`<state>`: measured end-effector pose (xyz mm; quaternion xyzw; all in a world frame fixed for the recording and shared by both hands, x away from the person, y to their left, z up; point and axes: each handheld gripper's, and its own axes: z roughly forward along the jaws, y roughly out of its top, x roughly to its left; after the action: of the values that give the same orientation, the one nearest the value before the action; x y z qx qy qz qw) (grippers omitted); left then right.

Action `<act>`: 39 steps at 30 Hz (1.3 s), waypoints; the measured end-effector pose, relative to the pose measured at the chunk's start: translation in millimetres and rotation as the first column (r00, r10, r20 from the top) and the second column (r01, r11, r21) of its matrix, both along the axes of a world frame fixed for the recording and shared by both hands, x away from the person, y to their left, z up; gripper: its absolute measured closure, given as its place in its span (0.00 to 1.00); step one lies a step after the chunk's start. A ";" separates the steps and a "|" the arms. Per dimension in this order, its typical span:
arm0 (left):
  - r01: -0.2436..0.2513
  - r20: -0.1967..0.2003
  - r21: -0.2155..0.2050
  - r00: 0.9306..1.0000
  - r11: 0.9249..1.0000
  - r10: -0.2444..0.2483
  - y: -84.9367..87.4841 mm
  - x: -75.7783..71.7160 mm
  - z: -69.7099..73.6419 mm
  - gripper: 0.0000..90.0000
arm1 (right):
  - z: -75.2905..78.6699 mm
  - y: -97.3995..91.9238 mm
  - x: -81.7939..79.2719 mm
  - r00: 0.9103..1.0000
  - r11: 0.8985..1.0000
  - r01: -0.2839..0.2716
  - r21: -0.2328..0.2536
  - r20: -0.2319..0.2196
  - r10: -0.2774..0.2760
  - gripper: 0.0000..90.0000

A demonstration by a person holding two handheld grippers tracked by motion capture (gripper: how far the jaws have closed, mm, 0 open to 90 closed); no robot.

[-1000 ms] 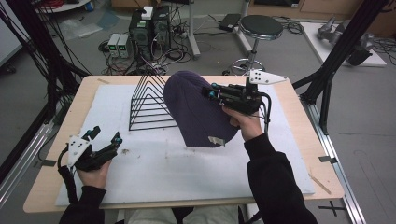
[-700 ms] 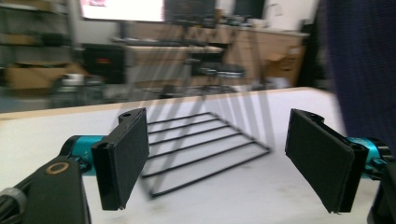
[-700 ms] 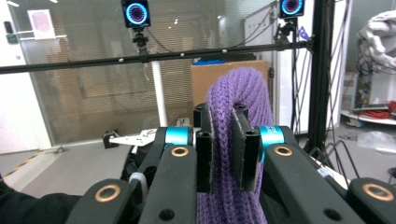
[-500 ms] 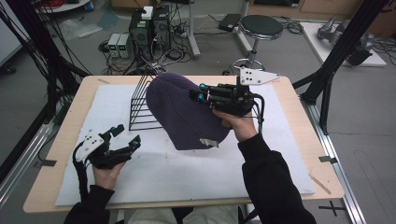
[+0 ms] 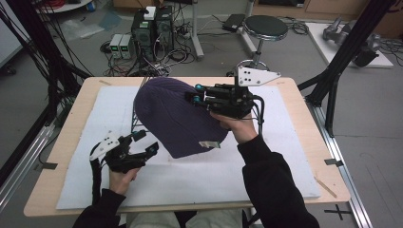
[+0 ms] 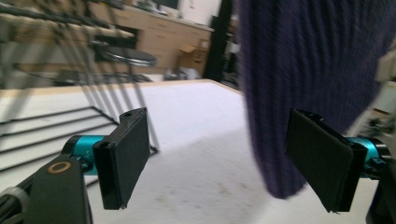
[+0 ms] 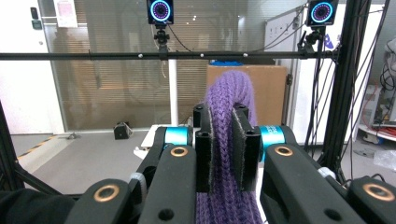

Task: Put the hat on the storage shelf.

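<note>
Above the table, right gripper [image 5: 196, 94] jaws clench a ribbed purple beanie [image 5: 176, 116]; left gripper [image 5: 145, 142] jaws released.

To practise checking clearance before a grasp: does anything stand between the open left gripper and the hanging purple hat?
Nothing visible does. The left gripper faces the purple hat across bare white mat; the wire rack stands off to one side.

overall light: even indoor light, fairly bright, no harsh glare on the table [image 5: 294, 156]
shadows: soft one under the hat [image 5: 176, 118] on the white mat [image 5: 190, 180]
high view: a bit soft and grainy
left gripper view: motion blur, wire rack [image 6: 56, 126] smeared, hat streaky
right gripper view: sharp up close, ring lights [image 7: 160, 9] glowing
</note>
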<state>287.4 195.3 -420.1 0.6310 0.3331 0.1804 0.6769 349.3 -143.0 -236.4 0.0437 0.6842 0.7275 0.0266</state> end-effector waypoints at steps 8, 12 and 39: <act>0.143 -0.019 -0.048 0.989 0.989 -0.144 -16.1 0.7 -3.2 0.26 | 4.4 5.1 -3.3 1.000 1.000 -0.019 -0.004 0.008 0.019 0.91; 0.168 -0.035 -0.074 0.985 0.983 -0.171 -18.2 2.2 -4.8 0.27 | 5.5 8.7 -6.3 0.999 0.999 -0.039 -0.002 0.009 0.039 0.90; 0.178 -0.074 0.025 0.982 0.984 -0.176 -10.8 -2.1 6.1 0.93 | -2.9 -6.6 -1.8 1.000 0.997 0.014 -0.075 -0.005 -0.014 0.90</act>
<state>285.3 184.5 -414.0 0.6749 0.2968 0.1022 0.6678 347.5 -149.6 -239.3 0.0495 0.7109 0.7009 0.0313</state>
